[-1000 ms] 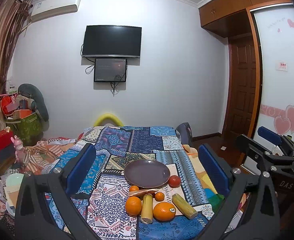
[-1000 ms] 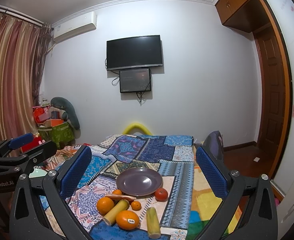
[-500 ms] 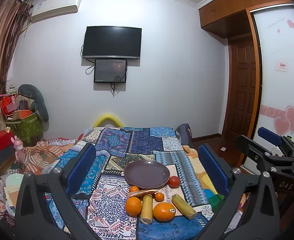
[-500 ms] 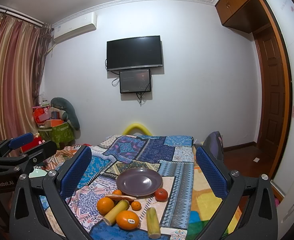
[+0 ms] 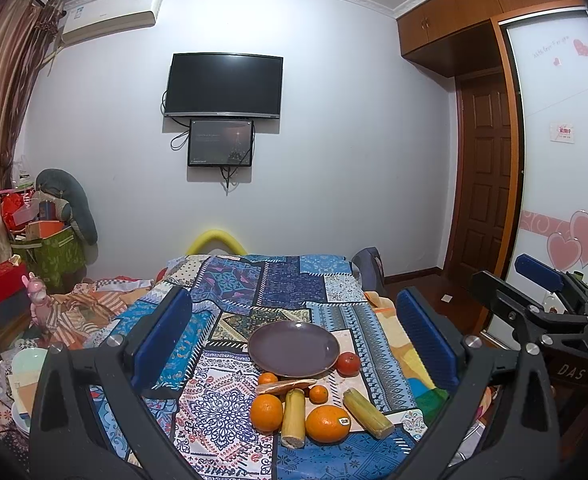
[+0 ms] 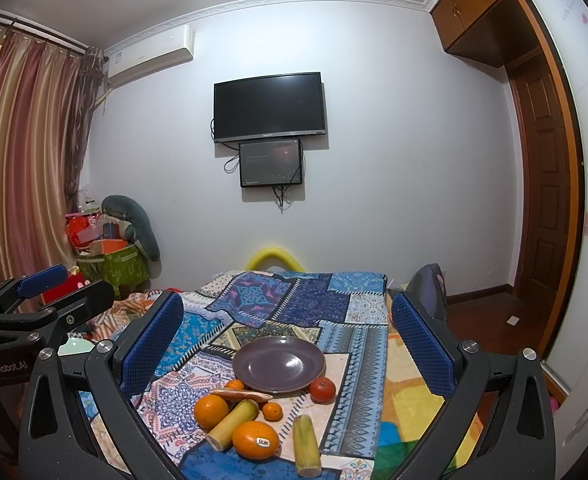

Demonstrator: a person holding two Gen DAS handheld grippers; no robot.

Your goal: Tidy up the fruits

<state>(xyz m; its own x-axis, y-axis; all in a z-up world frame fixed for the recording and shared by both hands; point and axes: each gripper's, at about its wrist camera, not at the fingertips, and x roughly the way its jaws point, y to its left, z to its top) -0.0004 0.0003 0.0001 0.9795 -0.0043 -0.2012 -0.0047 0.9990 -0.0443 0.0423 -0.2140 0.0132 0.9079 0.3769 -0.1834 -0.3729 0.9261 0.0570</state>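
An empty purple plate [image 5: 293, 347] [image 6: 278, 363] lies on a patchwork-covered bed [image 5: 198, 392]. In front of it lie two big oranges [image 5: 327, 423] [image 6: 211, 411], two small mandarins [image 5: 318, 394], a red tomato [image 5: 348, 363] [image 6: 322, 389], two pale sugarcane pieces [image 5: 368, 407] [image 6: 307, 445] and a brownish sweet potato [image 5: 285, 386]. My left gripper [image 5: 294, 332] is open and empty, held above and short of the fruit. My right gripper [image 6: 287, 338] is also open and empty, beside the left one. Each gripper shows at the edge of the other's view.
A TV [image 5: 224, 85] and a small screen hang on the far wall. Boxes and a green bag [image 5: 48, 258] crowd the left corner. A wooden door [image 5: 484, 184] and a wardrobe stand at the right. A yellow foam arc [image 5: 216, 240] rises behind the bed.
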